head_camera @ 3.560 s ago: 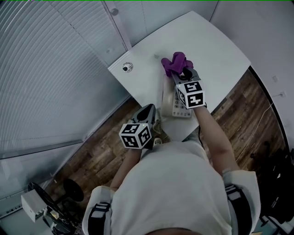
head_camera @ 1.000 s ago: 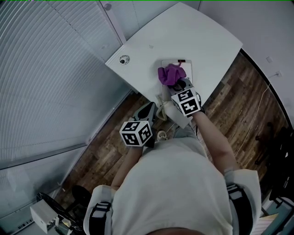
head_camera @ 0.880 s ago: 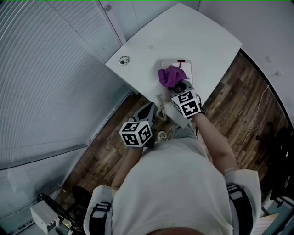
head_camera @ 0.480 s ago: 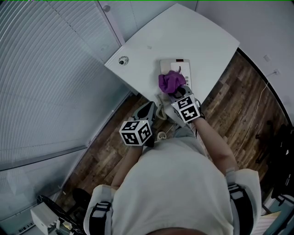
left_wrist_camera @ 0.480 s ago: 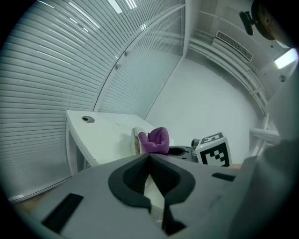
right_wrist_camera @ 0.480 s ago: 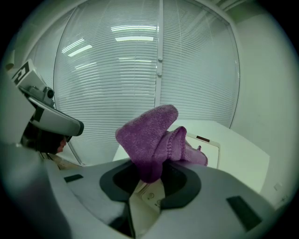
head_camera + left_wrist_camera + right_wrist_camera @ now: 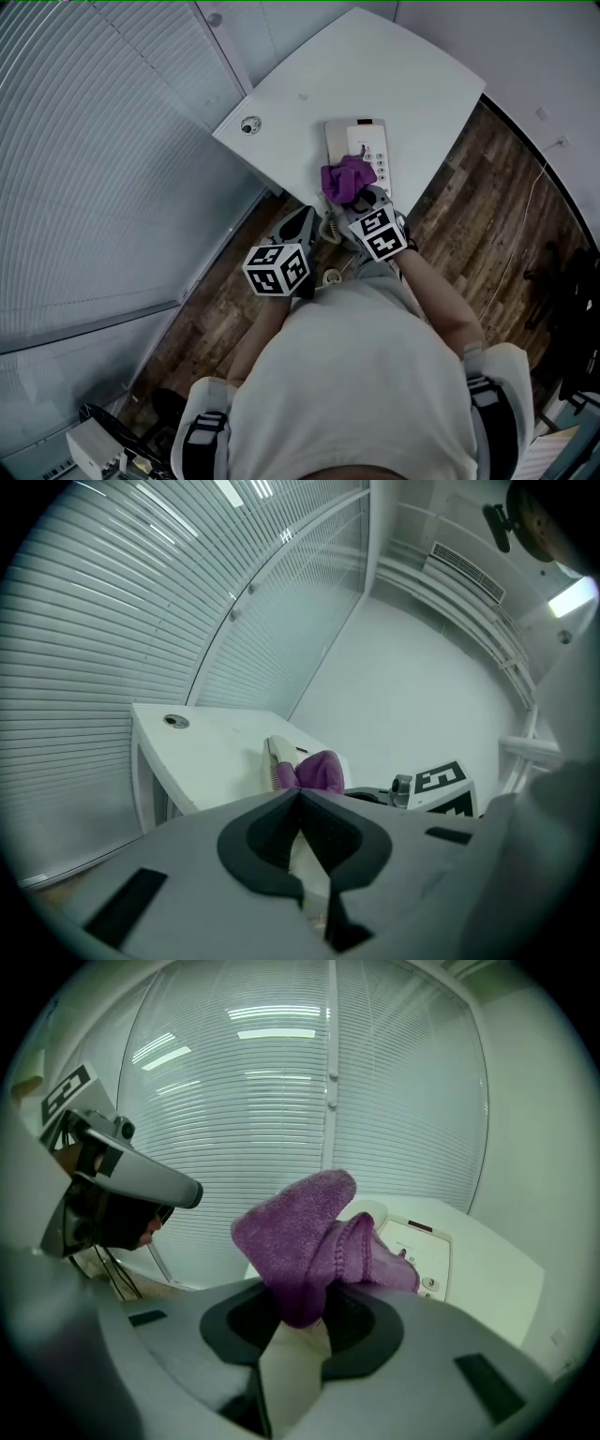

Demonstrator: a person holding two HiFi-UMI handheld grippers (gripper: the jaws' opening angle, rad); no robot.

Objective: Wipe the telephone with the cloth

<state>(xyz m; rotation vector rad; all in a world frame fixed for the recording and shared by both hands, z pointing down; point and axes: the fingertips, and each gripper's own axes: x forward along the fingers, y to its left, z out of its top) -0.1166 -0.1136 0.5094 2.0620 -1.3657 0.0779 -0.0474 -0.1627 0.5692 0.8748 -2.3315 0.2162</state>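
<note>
1. The telephone (image 7: 364, 141) lay flat on the white table (image 7: 403, 75), near the edge closest to me, with its keypad facing up.
2. The purple cloth (image 7: 344, 178) sat bunched on the near end of the telephone, touching its top face.
3. I read the right gripper (image 7: 302, 1309) as clamped on the cloth. In the right gripper view, a fold of cloth ran down between the two jaws and the rest stood up above them.
4. In the head view, the right gripper reached in over the table edge, with its marker cube (image 7: 380, 232) just behind the cloth.
5. I read the left gripper (image 7: 298, 797) as closed with nothing in it. In the left gripper view, its jaws met at the tips.
6. The left gripper hung off the table, just beside its near edge. It was apart from the telephone and cloth and pointed toward them.
7. A round grommet (image 7: 248, 125) sat near the table's left corner, well apart from the telephone.
8. Slatted blinds (image 7: 94, 141) ran along the left of the table. The wood-pattern floor (image 7: 487, 206) showed to its right and below it.
</note>
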